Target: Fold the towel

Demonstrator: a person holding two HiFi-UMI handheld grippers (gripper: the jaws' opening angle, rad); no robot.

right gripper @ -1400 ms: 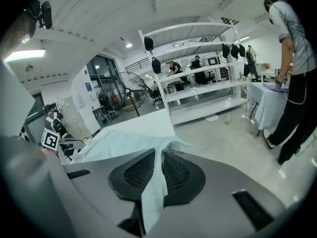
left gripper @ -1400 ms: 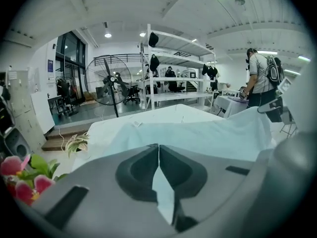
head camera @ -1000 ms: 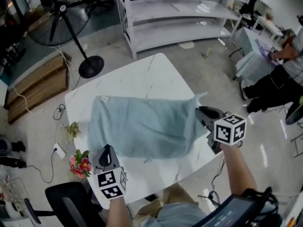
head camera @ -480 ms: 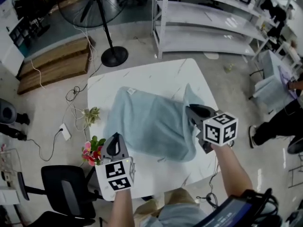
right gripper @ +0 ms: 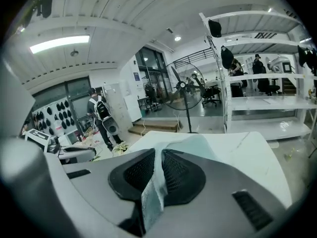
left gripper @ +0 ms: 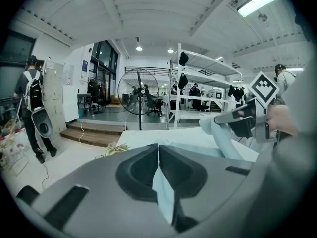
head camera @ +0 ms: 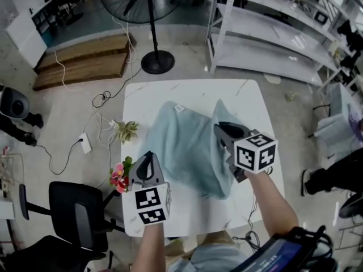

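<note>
A light blue towel (head camera: 181,146) lies on the white table (head camera: 187,92), with its right side lifted and bunched over the middle. My right gripper (head camera: 223,131) is shut on a raised towel corner; the cloth (right gripper: 188,144) is pinched between its jaws (right gripper: 157,155). At the towel's near left edge my left gripper (head camera: 146,157) is shut on another corner, and a strip of towel (left gripper: 163,192) hangs from its closed jaws (left gripper: 158,150). In the left gripper view the right gripper (left gripper: 237,120) holds a cloth peak above the table.
A standing fan (head camera: 153,58) and wooden pallets (head camera: 85,61) are beyond the table. White shelving (head camera: 272,38) stands at the far right. Flowers (head camera: 118,175) and a small plant (head camera: 126,131) lie by the table's left edge, near a black chair (head camera: 74,208).
My right gripper has carried its towel corner leftwards over the towel, doubling the right side onto the middle. The left gripper has shifted a little, still holding its corner.
</note>
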